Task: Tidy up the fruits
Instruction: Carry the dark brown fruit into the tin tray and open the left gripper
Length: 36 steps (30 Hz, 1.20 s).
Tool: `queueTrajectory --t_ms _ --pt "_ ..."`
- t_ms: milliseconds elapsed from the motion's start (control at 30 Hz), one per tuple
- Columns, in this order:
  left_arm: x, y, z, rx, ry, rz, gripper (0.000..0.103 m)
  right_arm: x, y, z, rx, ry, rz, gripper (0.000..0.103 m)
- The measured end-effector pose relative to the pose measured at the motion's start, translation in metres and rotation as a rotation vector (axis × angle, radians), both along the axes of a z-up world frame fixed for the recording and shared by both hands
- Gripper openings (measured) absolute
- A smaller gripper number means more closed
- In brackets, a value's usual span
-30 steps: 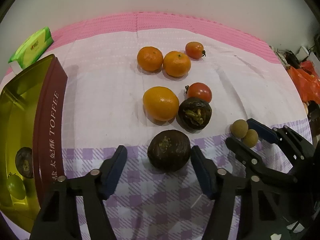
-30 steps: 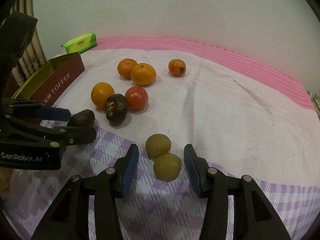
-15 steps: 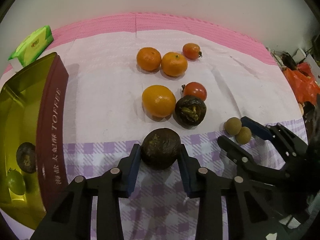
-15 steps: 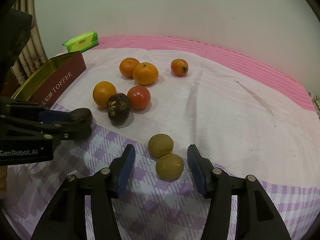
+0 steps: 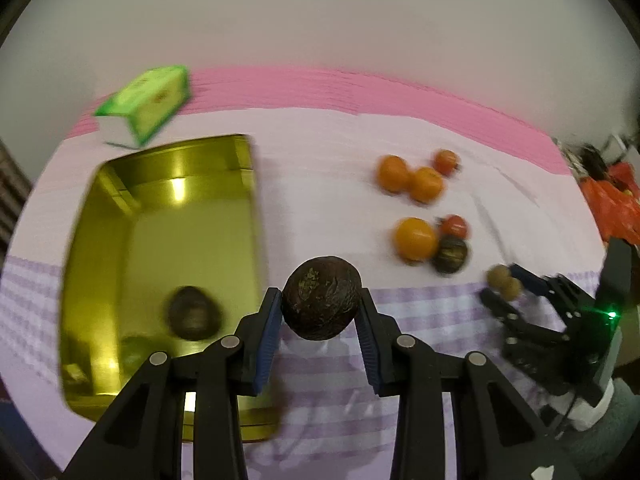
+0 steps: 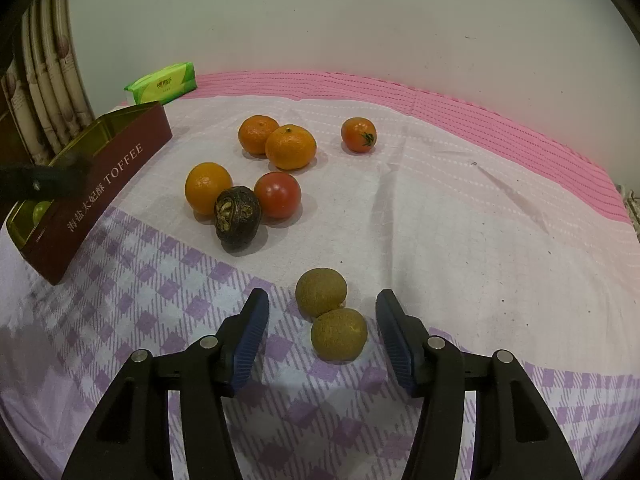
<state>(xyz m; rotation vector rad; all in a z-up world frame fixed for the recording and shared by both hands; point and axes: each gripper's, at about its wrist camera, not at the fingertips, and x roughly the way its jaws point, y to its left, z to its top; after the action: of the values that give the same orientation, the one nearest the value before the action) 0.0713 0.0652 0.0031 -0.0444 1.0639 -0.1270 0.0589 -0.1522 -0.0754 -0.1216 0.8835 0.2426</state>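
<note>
Checked cloth [image 5: 320, 152]; dark fruit [image 5: 321, 303] clamped in left claw [image 5: 318, 320].

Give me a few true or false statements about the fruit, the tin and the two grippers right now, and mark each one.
1. The left gripper is clamped on a dark brown fruit. True.
2. The gold tin is empty. False: a dark fruit already lies inside it, with something green beside it.
3. Two brown-green round fruits lie touching each other on the cloth between the right gripper's fingers. True; its jaws are opening and the pads are clear of them.
4. The green tissue pack sits inside the tin. False: it lies on the cloth behind the tin.
5. No dark fruit is left on the cloth. False: one rests against an orange and a tomato.
</note>
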Motion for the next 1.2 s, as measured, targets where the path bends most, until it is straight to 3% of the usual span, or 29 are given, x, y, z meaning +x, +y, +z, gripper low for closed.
queueTrajectory --t_ms 267,467,833,1200 --pt "0.002 0.072 0.002 0.038 0.008 0.158 0.033 0.000 0.000 0.000 0.000 0.000 0.000 0.058" --pt "0.009 0.105 -0.014 0.074 0.069 0.214 0.033 0.001 -0.001 -0.001 -0.002 0.002 -0.006 0.061" --pt "0.016 0.129 -0.040 0.057 0.131 0.275 0.033 0.002 -0.001 0.000 -0.001 0.002 -0.004 0.061" --pt "0.017 0.125 -0.051 0.066 0.154 0.267 0.034 0.002 -0.001 0.000 -0.001 0.003 -0.005 0.061"
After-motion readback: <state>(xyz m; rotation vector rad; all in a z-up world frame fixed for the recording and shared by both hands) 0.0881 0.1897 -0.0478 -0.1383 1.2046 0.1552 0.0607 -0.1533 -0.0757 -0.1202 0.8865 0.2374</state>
